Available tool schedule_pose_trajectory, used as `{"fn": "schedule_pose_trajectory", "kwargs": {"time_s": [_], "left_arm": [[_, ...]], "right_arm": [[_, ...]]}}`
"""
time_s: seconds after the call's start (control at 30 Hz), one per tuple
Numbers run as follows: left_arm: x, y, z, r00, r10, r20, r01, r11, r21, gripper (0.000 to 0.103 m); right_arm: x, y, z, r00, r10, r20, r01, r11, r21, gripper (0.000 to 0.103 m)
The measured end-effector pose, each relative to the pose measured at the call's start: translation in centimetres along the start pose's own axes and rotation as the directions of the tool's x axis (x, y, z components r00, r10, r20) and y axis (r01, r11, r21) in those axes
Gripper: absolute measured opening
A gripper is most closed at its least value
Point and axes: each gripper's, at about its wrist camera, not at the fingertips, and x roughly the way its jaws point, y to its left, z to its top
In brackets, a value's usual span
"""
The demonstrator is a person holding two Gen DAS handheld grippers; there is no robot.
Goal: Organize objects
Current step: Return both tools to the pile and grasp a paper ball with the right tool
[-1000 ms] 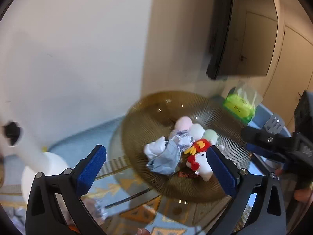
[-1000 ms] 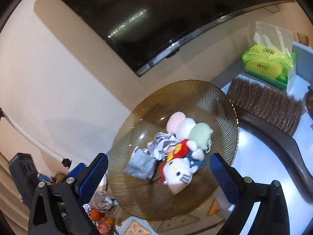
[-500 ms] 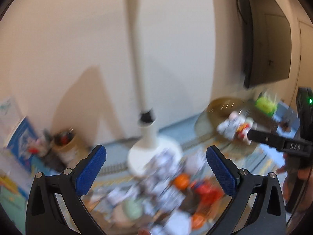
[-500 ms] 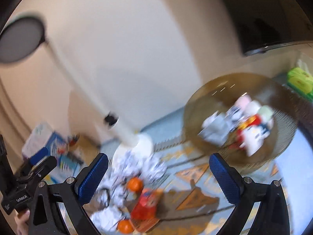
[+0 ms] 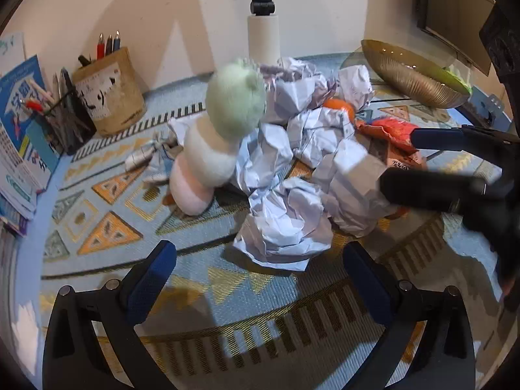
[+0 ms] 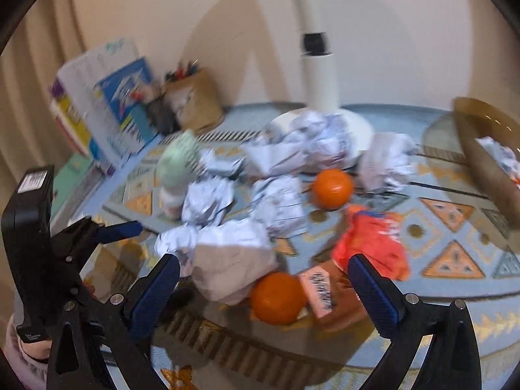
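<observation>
A heap of crumpled paper balls lies on the patterned mat. A green, white and pink plush leans against the heap's left side. My left gripper is open just short of the nearest paper ball. My right gripper is open too, with an orange and a paper ball just beyond its fingertips. A second orange, a red snack packet and a pink box lie in the same heap. The amber glass bowl stands at the right.
A white lamp post and base rise behind the heap. A brown pen holder and stacked books stand at the left by the wall. My right gripper reaches in from the right in the left wrist view.
Both views have swung away from the bowl with its plush toys and down to the heap on the mat. Both grippers are now low and close to the paper balls.
</observation>
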Motion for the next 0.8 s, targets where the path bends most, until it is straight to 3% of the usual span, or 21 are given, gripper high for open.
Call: {"fn": "schedule_pose_trajectory", "kwargs": {"time_s": [0.07,0.27,0.37,0.63,0.8], "left_arm": [[0.6,0.1,0.1,1.000,-0.005,-0.002,0.005,1.000,-0.010,0.102],[2.2,0.7,0.7,0.998,-0.036,-0.048,0.033,0.998,-0.052,0.103],[2.1,0.7,0.7,0.998,-0.034,-0.049,0.031,0.998,-0.054,0.103],[2.0,0.6,0.7,0.998,-0.033,-0.049,0.031,0.998,-0.054,0.103],[2.0,0.5,0.8,0.998,-0.039,-0.049,0.036,0.998,-0.053,0.103]], "right_arm": [[0.8,0.6,0.1,0.999,-0.037,0.000,0.037,0.998,-0.047,0.103],[2.8,1.0,0.5,1.000,0.003,-0.013,-0.004,0.993,-0.114,0.103],[3.3,0.3,0.2,0.998,0.056,0.005,-0.056,0.996,-0.069,0.103],[3.5,0.8,0.3,0.999,0.051,0.001,-0.050,0.996,-0.076,0.103],[3.6,0.6,0.0,0.997,0.079,-0.019,-0.080,0.994,-0.079,0.085]]}}
